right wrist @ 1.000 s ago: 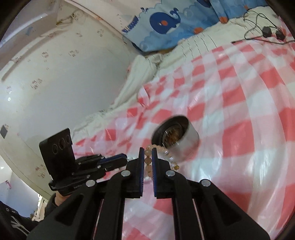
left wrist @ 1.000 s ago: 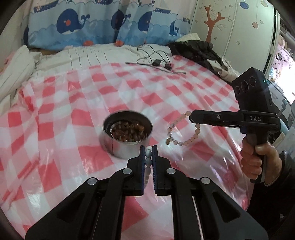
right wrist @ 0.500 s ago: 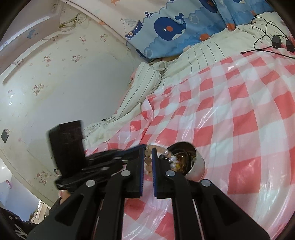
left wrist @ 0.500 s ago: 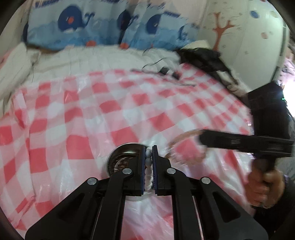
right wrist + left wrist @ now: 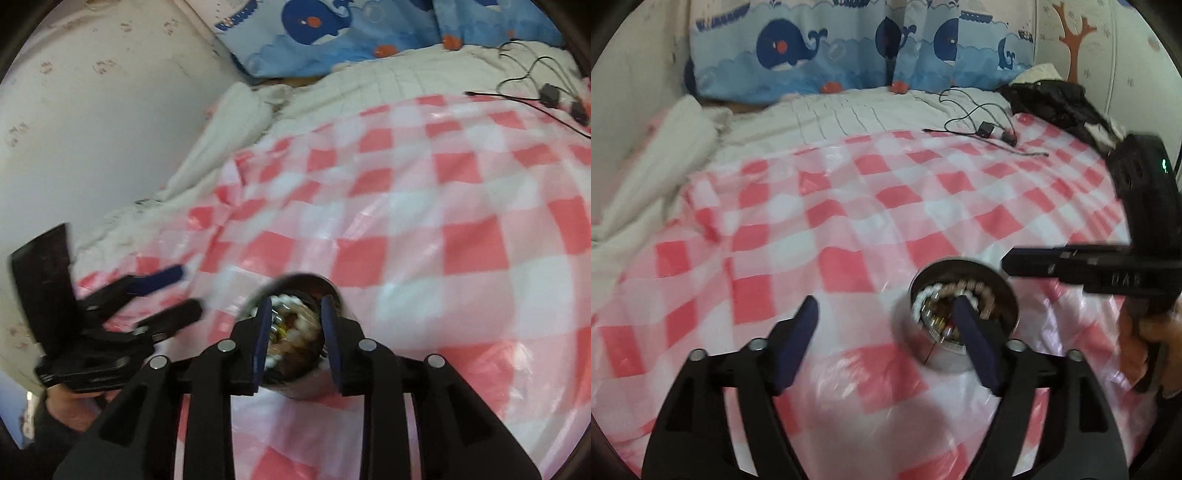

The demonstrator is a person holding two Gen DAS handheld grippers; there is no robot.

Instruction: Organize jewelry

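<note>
The round metal tin (image 5: 962, 321) stands upright on the red-and-white checked plastic sheet (image 5: 849, 206) that covers the bed. Inside it I see the bead bracelets (image 5: 945, 295): a white strand curled along the near-left wall, a pinkish strand across the top, and brown and amber beads below them. In the right wrist view the same contents (image 5: 291, 328) appear blurred, so I cannot separate the individual strands there.

My left gripper (image 5: 886, 314) is opening; its fingers (image 5: 798, 339) stand wide apart and nothing lies between them. The right-hand finger of this pair overlaps the tin's opening in the left wrist view, while the other finger stands over bare sheet to the left of the tin.

My right gripper (image 5: 293, 325) is also opening; its fingers (image 5: 262, 336) stand at a narrow gap directly above the tin (image 5: 306, 384), with no bead pinched between the pads. From the left wrist view, this gripper (image 5: 1008, 264) reaches in from the right, its tips over the tin's far-right rim, with a hand (image 5: 1156, 343) on its grip.

Beyond the sheet lie white bedding (image 5: 849, 110), a black cable with small adapters (image 5: 990, 129), dark clothing (image 5: 1056, 99) and a blue whale-print curtain (image 5: 857, 48).
</note>
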